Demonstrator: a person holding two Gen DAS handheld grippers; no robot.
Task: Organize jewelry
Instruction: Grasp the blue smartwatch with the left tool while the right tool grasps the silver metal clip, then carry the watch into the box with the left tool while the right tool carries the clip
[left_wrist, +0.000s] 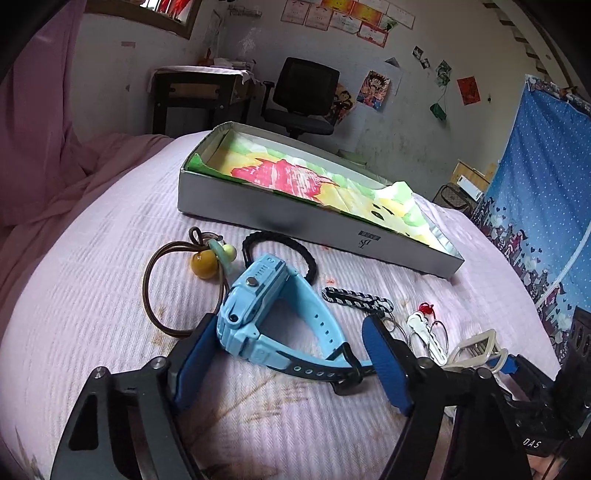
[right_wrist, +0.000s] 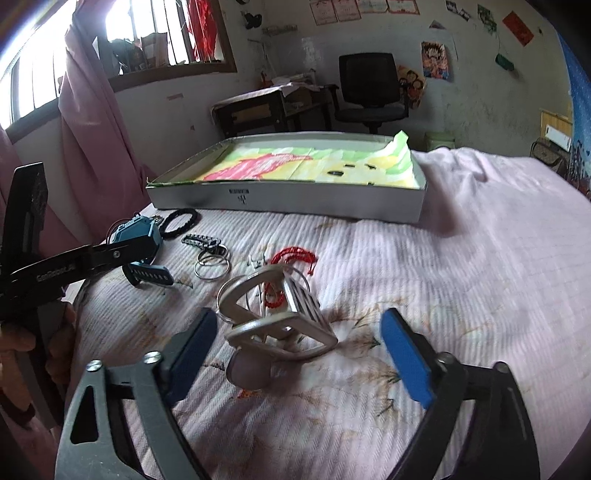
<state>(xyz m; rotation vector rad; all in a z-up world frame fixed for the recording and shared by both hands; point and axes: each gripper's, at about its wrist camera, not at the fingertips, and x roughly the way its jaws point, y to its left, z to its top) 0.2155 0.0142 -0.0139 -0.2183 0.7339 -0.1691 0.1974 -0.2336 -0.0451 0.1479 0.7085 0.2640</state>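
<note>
- The left gripper (left_wrist: 284, 363) is standing apart around the blue watch (left_wrist: 258, 306) lying on the bed (left_wrist: 92, 280).
- The right gripper (right_wrist: 299, 354) is standing apart around the silver bangles (right_wrist: 277, 314).
- Risk: the bangles are slipping out, or the red string (right_wrist: 291, 254) is snagging.

hidden: watch strap (left_wrist: 314, 363) end behind claw finger (left_wrist: 388, 365) | blurred: box (left_wrist: 258, 206) logo unreadable

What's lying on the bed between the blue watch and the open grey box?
In the left wrist view, a black braided hair band lies between the blue watch and the grey box, partly hidden behind the watch.
</note>
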